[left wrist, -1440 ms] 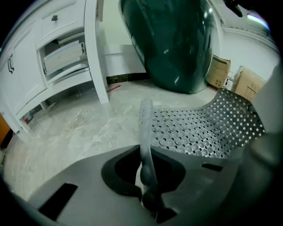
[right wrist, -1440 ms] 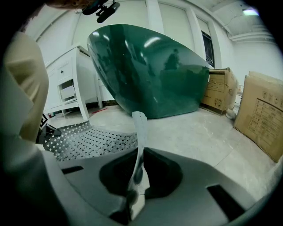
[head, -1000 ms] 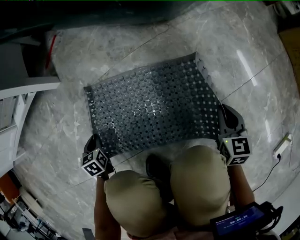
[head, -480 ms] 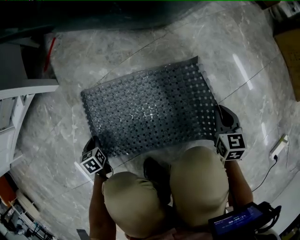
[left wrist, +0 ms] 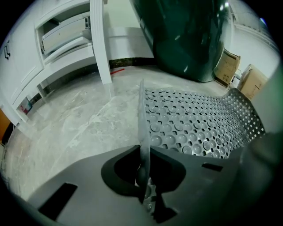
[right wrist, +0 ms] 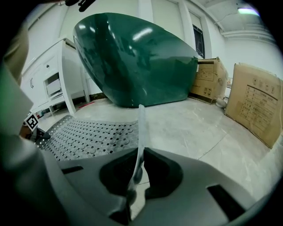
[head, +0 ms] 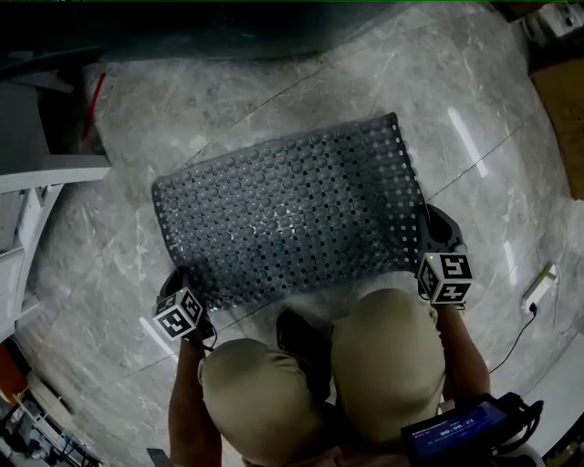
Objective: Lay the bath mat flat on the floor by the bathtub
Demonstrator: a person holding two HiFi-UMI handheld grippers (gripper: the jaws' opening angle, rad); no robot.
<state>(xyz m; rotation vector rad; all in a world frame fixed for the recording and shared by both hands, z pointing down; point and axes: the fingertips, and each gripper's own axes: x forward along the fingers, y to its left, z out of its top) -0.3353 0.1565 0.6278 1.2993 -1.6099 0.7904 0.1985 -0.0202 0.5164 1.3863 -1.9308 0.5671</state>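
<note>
The bath mat [head: 292,214] is grey rubber, dotted with holes and suction cups, and spreads over the marble floor just short of the dark green bathtub [head: 228,27]. My left gripper [head: 182,281] is shut on its near left corner and my right gripper [head: 436,230] on its near right corner. In the left gripper view the mat's edge [left wrist: 142,132] rises upright out of the shut jaws, the rest of the mat [left wrist: 199,128] sagging toward the tub [left wrist: 190,35]. The right gripper view shows the same: the edge [right wrist: 140,132] pinched, the mat [right wrist: 88,137] lying left, the tub [right wrist: 137,62] behind.
A white cabinet [head: 46,182] stands at the left, its leg [left wrist: 99,44] close to the mat's left side. Cardboard boxes [right wrist: 256,101] stand to the right. A white power strip [head: 540,290] with a cable lies at the right. The person's knees [head: 383,356] crouch behind the mat.
The mat has slid away from the person toward the tub and lies lower and flatter. Both grippers followed it, still shut on its near corners.
</note>
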